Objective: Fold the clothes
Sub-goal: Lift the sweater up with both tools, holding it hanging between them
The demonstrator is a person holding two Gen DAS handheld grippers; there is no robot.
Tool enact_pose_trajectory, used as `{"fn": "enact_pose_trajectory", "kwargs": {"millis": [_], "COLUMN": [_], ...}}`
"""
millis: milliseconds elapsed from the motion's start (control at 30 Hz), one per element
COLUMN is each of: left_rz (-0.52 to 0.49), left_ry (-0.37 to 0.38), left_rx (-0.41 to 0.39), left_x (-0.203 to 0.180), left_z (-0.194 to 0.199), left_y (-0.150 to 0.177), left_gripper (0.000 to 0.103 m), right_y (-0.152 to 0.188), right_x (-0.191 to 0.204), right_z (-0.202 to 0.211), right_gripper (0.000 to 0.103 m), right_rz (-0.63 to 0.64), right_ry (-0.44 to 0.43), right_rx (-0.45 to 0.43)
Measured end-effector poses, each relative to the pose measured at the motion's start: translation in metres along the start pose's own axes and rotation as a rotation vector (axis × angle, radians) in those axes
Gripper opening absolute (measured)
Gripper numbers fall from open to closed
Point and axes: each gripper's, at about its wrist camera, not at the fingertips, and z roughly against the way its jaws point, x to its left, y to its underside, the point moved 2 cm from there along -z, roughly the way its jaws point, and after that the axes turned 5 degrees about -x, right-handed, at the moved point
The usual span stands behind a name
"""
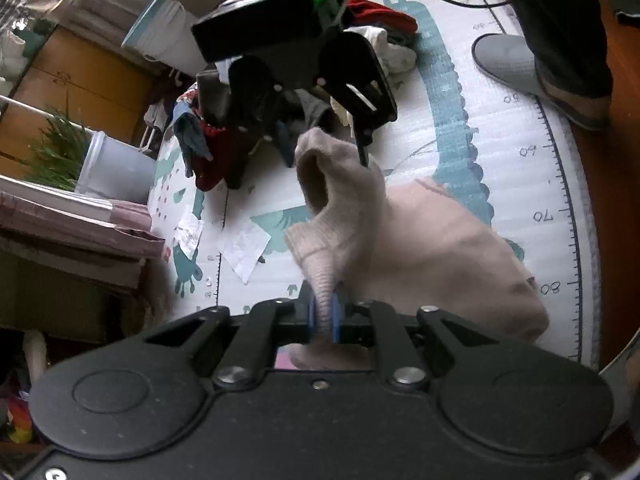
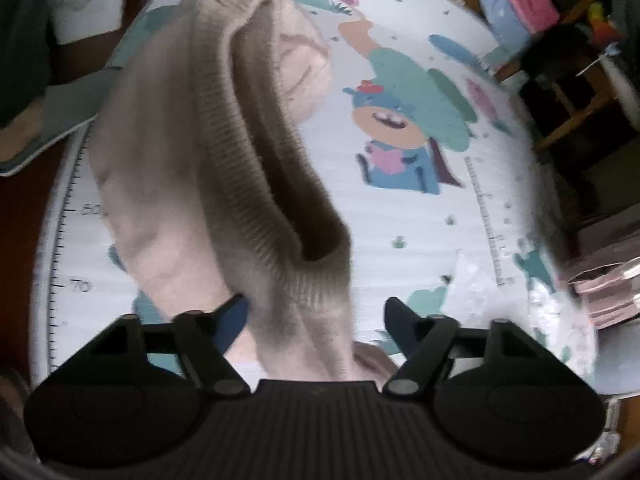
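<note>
a pale pink knit sweater (image 1: 432, 240) lies partly bunched on a children's play mat (image 1: 520, 128) printed with cartoon animals and ruler markings, its ribbed hem lifted clear of the mat between two handheld tools. the left gripper (image 1: 324, 316) is clamped tight on a twisted ribbed edge of the sweater, the blue fingertips (image 1: 336, 312) pressed against the cloth on both sides. the right gripper (image 2: 316, 316) has its jaws spread wide; in the right wrist view the ribbed band drapes down between them, brushing the blue-padded near finger, but whether it is actually held cannot be told, and in the left wrist view one of its fingers touches the raised fold. behind the right gripper a heap of mixed clothes (image 1: 200, 148), red, blue and white, crowds the far end of the mat. crumpled paper (image 1: 244, 248) lies on the mat near the sweater. a white pot with a green plant (image 1: 108, 164) stands just off the mat's edge, and a person's slippered foot (image 1: 532, 76) rests on the opposite edge.
</note>
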Motion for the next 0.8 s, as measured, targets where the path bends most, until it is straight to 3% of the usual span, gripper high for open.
{"fn": "enact_pose_trajectory", "kwargs": {"millis": [33, 67, 167, 267, 633, 800], "left_rz": [0.010, 0.021, 0.070, 0.124, 0.316, 0.301], "left_ry": [0.000, 0.000, -0.012, -0.090, -0.398, -0.575], "left_rx": [0.004, 0.008, 0.040, 0.050, 0.077, 0.075], "left_x": [0.001, 0.003, 0.012, 0.035, 0.121, 0.146], "left_z": [-0.001, -0.001, -0.008, -0.004, 0.017, 0.036], "left_y": [0.002, 0.004, 0.013, 0.017, 0.030, 0.021], "left_gripper": [0.007, 0.007, 0.007, 0.007, 0.007, 0.007], "right_y": [0.000, 0.001, -0.002, -0.009, -0.058, -0.079], "right_x": [-0.001, -0.002, -0.007, -0.017, -0.063, -0.074], "right_z": [-0.002, -0.005, -0.002, 0.010, 0.085, 0.125], "right_gripper": [0.029, 0.012, 0.011, 0.010, 0.010, 0.010], "right_rz": [-0.012, -0.022, -0.060, -0.059, -0.048, 0.001], "right_ry": [-0.021, -0.039, -0.030, 0.047, 0.449, 0.646], "right_rx": [0.014, 0.035, 0.033, 0.014, -0.073, -0.112]}}
